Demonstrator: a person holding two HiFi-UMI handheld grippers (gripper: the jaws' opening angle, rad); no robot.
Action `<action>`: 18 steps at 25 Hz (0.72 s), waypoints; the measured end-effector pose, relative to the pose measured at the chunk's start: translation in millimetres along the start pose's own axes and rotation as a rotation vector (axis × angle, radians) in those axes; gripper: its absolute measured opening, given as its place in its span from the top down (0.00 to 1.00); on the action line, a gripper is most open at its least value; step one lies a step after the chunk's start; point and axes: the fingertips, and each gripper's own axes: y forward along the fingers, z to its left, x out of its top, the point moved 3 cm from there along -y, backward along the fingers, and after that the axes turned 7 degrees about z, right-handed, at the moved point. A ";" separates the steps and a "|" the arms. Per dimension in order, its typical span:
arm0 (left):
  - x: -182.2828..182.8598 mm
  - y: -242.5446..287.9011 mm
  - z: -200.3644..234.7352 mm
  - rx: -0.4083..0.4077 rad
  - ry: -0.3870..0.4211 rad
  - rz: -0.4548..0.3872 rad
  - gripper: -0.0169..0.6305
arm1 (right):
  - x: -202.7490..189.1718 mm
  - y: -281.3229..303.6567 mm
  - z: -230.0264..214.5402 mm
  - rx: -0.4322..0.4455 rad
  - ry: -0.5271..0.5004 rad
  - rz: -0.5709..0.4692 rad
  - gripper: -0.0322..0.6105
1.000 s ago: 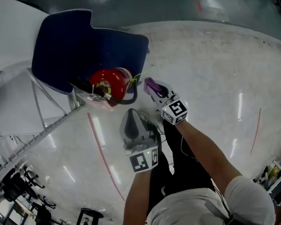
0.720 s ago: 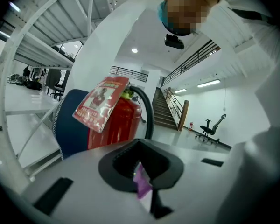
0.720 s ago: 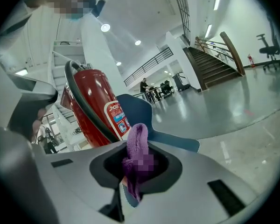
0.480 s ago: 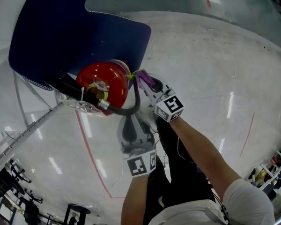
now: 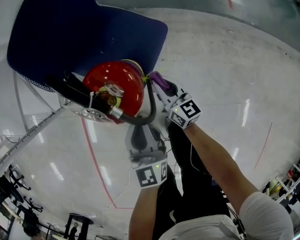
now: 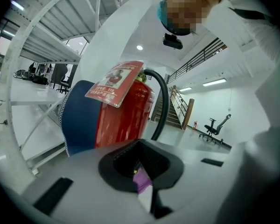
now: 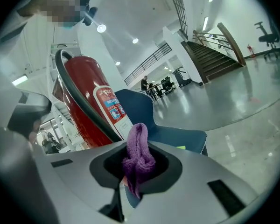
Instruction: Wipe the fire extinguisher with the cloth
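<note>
A red fire extinguisher (image 5: 115, 86) stands upright just ahead and to the left of the right tongs (image 7: 130, 183). A black hose (image 7: 79, 97) curves down its side, and a printed label (image 7: 113, 111) is on its body. A purple cloth (image 7: 137, 153), bunched into a soft fold, is pinched between the right tongs, close beside the hose.

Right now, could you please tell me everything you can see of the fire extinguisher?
The fire extinguisher is a glossy red cylinder, seemingly painted metal, standing upright. A brass-coloured valve with a black handle tops it, and a black hose curves down its side. A printed label covers part of the body; a card tag hangs near the top. A dark blue sheet lies behind it. The purple cloth in the right gripper is close beside it; contact is unclear.
</note>
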 end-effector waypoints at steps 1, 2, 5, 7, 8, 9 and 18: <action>-0.1 -1.1 0.2 0.000 0.002 0.000 0.97 | 2.5 -3.4 2.7 0.006 -0.002 -0.005 0.86; 0.2 -2.4 0.5 0.000 0.007 -0.003 0.97 | 5.9 -7.0 5.9 0.012 -0.005 -0.012 0.86; 4.0 -8.0 0.4 0.004 0.016 -0.014 0.97 | 19.8 -20.6 16.7 0.026 -0.012 -0.036 0.86; 9.7 -11.5 -1.4 0.005 0.010 -0.019 0.97 | 32.3 -30.8 25.7 0.035 -0.015 -0.053 0.86; 13.3 -13.1 -2.5 0.005 0.009 -0.023 0.97 | 39.0 -35.6 30.7 0.041 -0.017 -0.062 0.86; 17.4 -14.7 -3.5 0.003 0.011 -0.028 0.97 | 45.7 -40.0 36.0 0.047 -0.019 -0.072 0.86; 60.1 -49.4 -13.8 -0.029 0.058 -0.057 0.97 | 113.0 -85.9 97.8 0.102 -0.025 -0.143 0.86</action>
